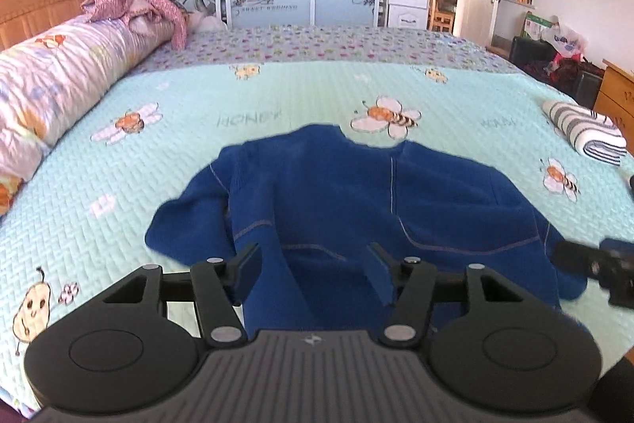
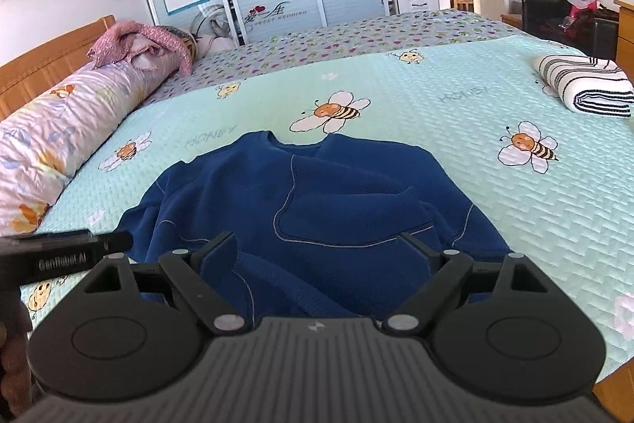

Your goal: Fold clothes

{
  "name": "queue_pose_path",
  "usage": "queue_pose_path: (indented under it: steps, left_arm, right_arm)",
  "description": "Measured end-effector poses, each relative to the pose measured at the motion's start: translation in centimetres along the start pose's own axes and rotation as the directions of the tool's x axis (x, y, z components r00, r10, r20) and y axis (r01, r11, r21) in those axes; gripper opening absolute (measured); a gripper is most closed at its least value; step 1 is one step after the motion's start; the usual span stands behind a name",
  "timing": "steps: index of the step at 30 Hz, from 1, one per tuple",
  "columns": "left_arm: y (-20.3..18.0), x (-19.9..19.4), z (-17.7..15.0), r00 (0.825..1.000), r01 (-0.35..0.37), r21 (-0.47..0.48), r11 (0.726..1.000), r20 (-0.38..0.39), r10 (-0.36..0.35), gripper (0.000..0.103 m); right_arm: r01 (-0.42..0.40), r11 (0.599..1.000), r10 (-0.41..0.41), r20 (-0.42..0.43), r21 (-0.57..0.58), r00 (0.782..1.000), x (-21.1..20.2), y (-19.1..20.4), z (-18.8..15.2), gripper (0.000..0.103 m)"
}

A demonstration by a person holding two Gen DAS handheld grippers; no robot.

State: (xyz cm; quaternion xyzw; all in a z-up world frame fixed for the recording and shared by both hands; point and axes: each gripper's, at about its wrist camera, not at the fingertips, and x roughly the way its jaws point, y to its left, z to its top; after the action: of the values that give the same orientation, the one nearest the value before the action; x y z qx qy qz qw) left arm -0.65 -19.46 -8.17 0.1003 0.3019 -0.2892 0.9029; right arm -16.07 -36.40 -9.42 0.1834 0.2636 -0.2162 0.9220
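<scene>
In the left wrist view, the left gripper (image 1: 313, 270) hung over the near part of a blue sweater (image 1: 356, 197) that lay spread on the bee-printed bedspread (image 1: 277, 94). Its jaws stood apart with a clear gap, and nothing was pinched: the blue cloth lay below and beyond the fingertips, filling the gap between them without being pressed by either pad. One sleeve of the sweater ran out to the left of the left finger, and the neckline lay straight ahead of the jaws, farther up the bed. To the right of the jaws, at the frame's edge, the right gripper (image 1: 594, 264) showed as a blurred dark shape over the sweater's right side. Well off to the right and ahead lay a folded striped towel (image 1: 586, 129); far to the left ran a long floral bolster (image 1: 59, 82). In the right wrist view, the right gripper (image 2: 317, 256) hovered over the same sweater (image 2: 337, 201), its jaws spread wide and empty, with rumpled blue fabric lying between and under the fingers but not squeezed. The collar lay ahead of the jaws, slightly to the left. Left of the jaws, the left gripper (image 2: 79, 248) reached in as a dark bar over the sweater's left edge. The striped towel (image 2: 582, 86) sat far ahead to the right.
</scene>
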Motion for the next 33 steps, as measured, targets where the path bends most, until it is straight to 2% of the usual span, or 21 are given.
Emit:
queue_pose_path:
  steps: [8,19,25,29,33]
  left_arm:
    - [-1.0,-0.5,1.4,0.989,-0.067,0.060,0.996,0.134,0.058,0.060]
    - [-0.1,0.8,4.5,0.973,-0.115,0.041,0.993,0.206,0.104,0.060]
    - [-0.6,1.5,4.7,0.973,-0.112,0.062,0.992,0.211,0.097,0.060]
    - [-0.9,2.1,4.7,0.977,-0.108,0.069,0.992,0.190,0.094,0.068]
    - [-0.7,2.5,4.9,0.984,-0.087,0.048,0.995,0.159,0.078,0.071]
  right_arm:
    - [0.010,1.000,-0.009,-0.002,0.015,1.000,-0.1,-0.7,-0.5,0.087]
    - [0.021,0.999,-0.021,-0.005,0.029,1.000,-0.2,-1.3,-0.7,0.087]
    - [0.027,0.999,-0.027,-0.009,0.033,1.000,0.0,-1.6,-0.8,0.087]
    - [0.031,0.999,-0.031,-0.014,0.036,0.999,0.2,-1.8,-0.8,0.087]
    - [0.033,0.999,-0.032,-0.023,0.038,0.999,0.3,-1.9,-1.0,0.087]
